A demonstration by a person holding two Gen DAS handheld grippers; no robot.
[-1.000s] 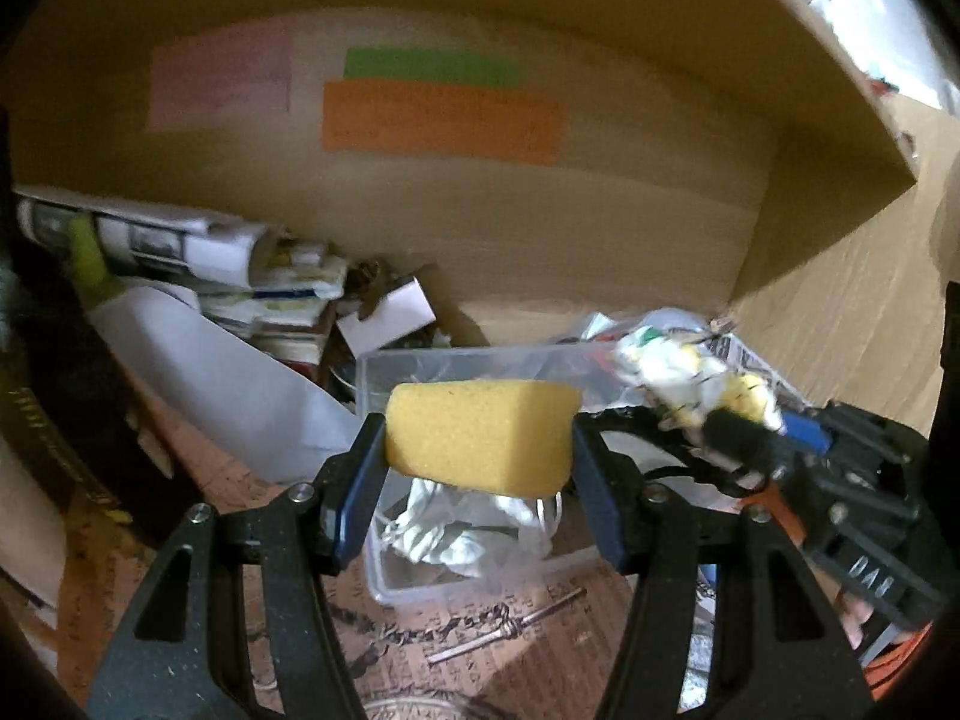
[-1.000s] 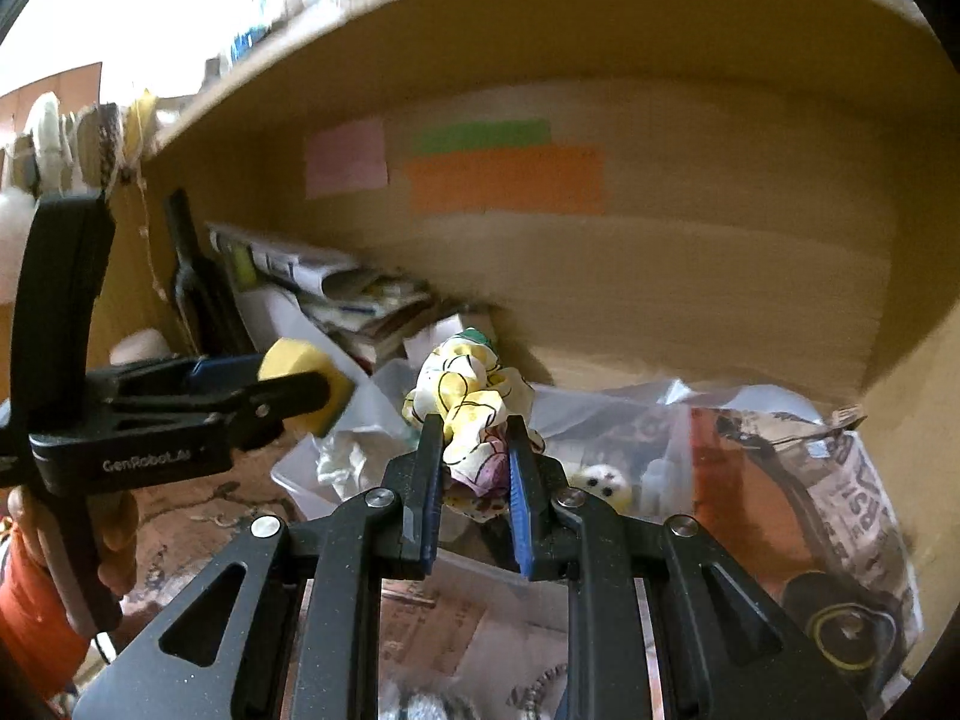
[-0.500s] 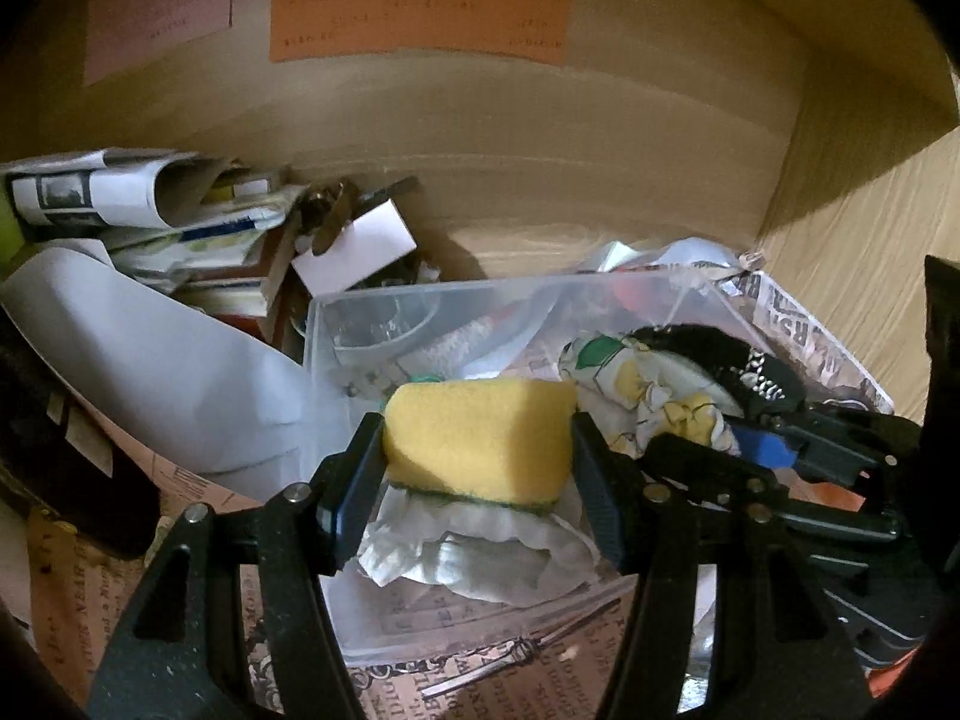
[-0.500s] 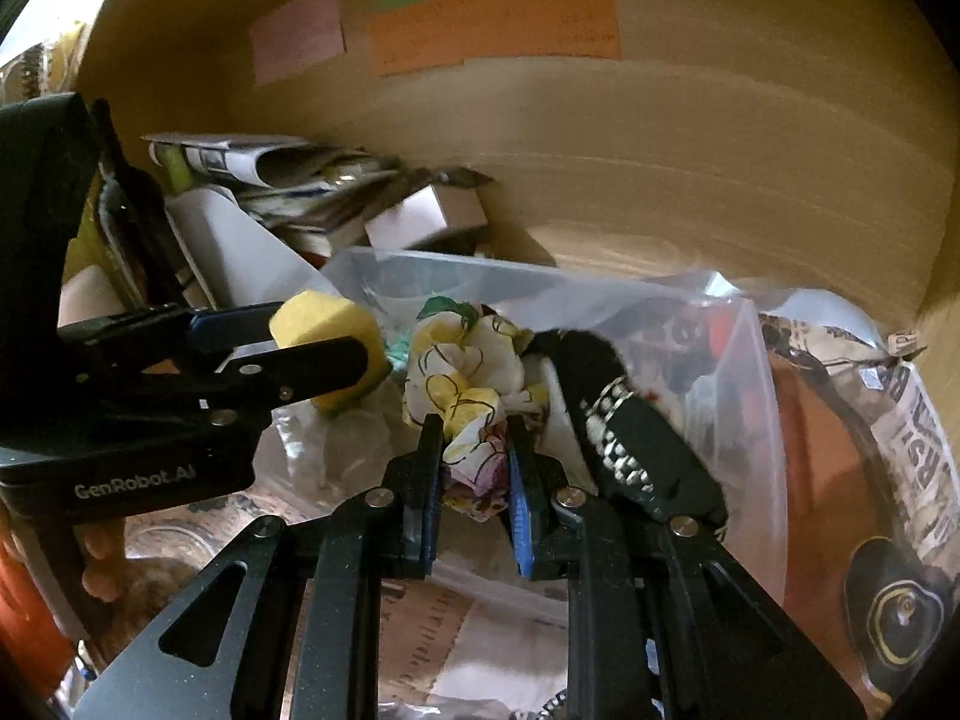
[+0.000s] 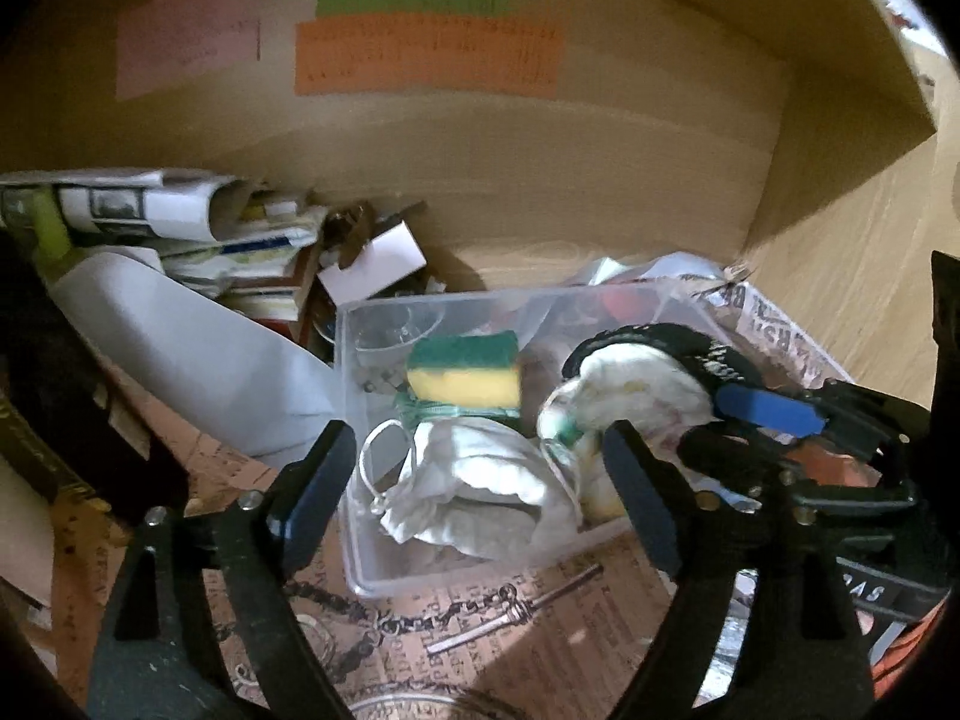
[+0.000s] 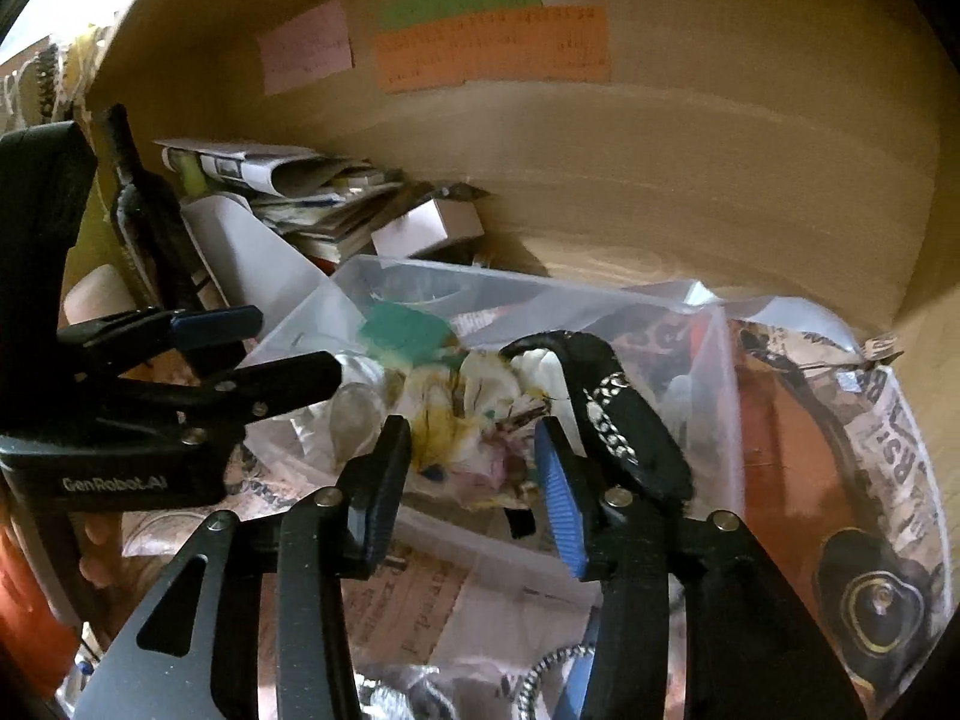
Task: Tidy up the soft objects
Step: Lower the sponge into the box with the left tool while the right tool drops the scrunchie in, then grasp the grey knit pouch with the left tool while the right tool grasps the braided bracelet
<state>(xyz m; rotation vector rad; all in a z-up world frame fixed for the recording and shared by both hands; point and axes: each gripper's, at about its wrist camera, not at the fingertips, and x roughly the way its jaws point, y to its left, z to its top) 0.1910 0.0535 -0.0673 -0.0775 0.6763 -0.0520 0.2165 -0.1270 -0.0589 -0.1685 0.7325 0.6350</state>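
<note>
Left wrist view: we see the clear bin (image 5: 354,480) w/ the sponge (image 5: 462,372) lying inside, green side up, and our left gripper (image 5: 474,480) opening, jaws wide, nothing between them. Right gripper (image 6: 474,468) is opening too, w/ the patterned cloth (image 6: 474,414) loose between the pads over the bin. Risk: the cloth could snag a pad as we pull back and drag out, or knock the sponge.

Dim wooden alcove (image 5: 540,168), coloured paper labels (image 5: 426,63)
</note>
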